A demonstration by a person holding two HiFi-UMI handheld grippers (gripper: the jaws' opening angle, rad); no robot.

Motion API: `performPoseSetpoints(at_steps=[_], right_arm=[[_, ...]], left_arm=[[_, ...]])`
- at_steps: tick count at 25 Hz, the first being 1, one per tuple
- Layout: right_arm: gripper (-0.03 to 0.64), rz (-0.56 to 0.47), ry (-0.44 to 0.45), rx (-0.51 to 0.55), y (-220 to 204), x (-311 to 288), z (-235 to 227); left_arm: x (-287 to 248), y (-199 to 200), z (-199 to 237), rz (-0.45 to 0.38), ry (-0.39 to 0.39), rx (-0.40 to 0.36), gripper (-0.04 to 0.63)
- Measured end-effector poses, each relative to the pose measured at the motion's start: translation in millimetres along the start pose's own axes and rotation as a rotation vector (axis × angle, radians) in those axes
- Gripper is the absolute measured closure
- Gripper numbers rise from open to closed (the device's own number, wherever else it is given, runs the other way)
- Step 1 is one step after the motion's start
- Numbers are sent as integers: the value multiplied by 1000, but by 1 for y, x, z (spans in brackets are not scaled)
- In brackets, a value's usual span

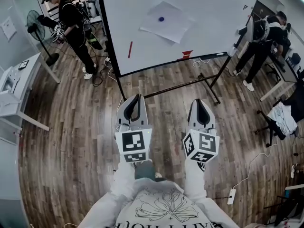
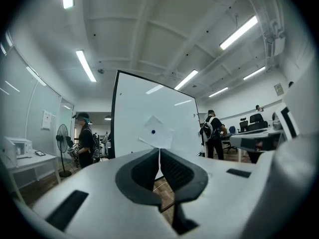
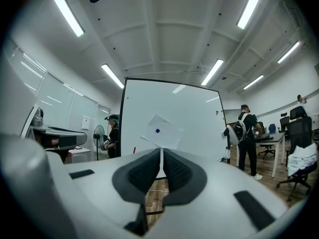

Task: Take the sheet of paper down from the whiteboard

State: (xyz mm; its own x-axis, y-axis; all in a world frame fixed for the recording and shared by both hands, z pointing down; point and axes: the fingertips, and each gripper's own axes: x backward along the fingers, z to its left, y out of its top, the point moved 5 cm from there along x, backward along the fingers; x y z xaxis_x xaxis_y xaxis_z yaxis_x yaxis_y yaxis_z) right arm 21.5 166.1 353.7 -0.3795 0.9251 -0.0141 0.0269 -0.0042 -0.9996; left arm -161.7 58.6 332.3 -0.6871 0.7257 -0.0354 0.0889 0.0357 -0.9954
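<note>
White sheet of paper (image 1: 164, 22) hangs in the middle of the whiteboard (image 1: 218, 32) under a blue magnet (image 1: 161, 19). The left hand-held gripper (image 1: 137, 98) and right hand-held gripper (image 1: 200, 101) are closed, empty and well short of it. I'd step nearer, open one and pinch a free corner.

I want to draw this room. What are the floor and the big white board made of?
Floor: probably wood planks or wood-look laminate, by the brown grain and seams. Whiteboard: smooth glossy white panel; ceiling lights reflect in it.
</note>
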Motion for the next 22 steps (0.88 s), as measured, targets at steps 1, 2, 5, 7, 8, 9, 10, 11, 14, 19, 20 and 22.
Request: performPoseSetpoints(at_steps=[1, 2, 5, 7, 8, 9, 10, 11, 14, 19, 20, 22], right_arm=[[609, 1, 5, -2, -1, -2, -1], [609, 2, 9, -3, -3, -5, -2], [609, 11, 14, -5, -7, -15, -7], [609, 15, 15, -7, -9, -24, -10], [609, 15, 16, -9, -9, -30, -11], [609, 14, 17, -11, -9, -37, -12], [609, 13, 17, -11, -9, -45, -13], [609, 11, 15, -10, -9, -54, -15], [609, 3, 2, -6, -7, -82, -25], [609, -10, -11, -8, -2, -138, -37], [609, -11, -12, -5, -1, -149, -38], [609, -14, -11, 2, 1, -173, -39]], left_arm=[[-2, -1, -1, 2, 3, -1, 586], [-5, -2, -2, 4, 4, -3, 584], [-15, -5, -5, 10, 0, -11, 585], [-25, -6, -5, 15, -5, -13, 585], [-32, -7, -4, 17, -8, -10, 586], [-40, -7, -3, 17, -12, -6, 586], [-48, -7, -1, 17, -15, -3, 585], [-58, -7, 0, 17, -17, -2, 585], [-90, -6, 0, 9, -32, -9, 584], [-149, -1, 6, -8, -54, -11, 584], [-161, 0, 8, -10, -58, -13, 586], [-184, 3, 15, -18, -62, -14, 585]])
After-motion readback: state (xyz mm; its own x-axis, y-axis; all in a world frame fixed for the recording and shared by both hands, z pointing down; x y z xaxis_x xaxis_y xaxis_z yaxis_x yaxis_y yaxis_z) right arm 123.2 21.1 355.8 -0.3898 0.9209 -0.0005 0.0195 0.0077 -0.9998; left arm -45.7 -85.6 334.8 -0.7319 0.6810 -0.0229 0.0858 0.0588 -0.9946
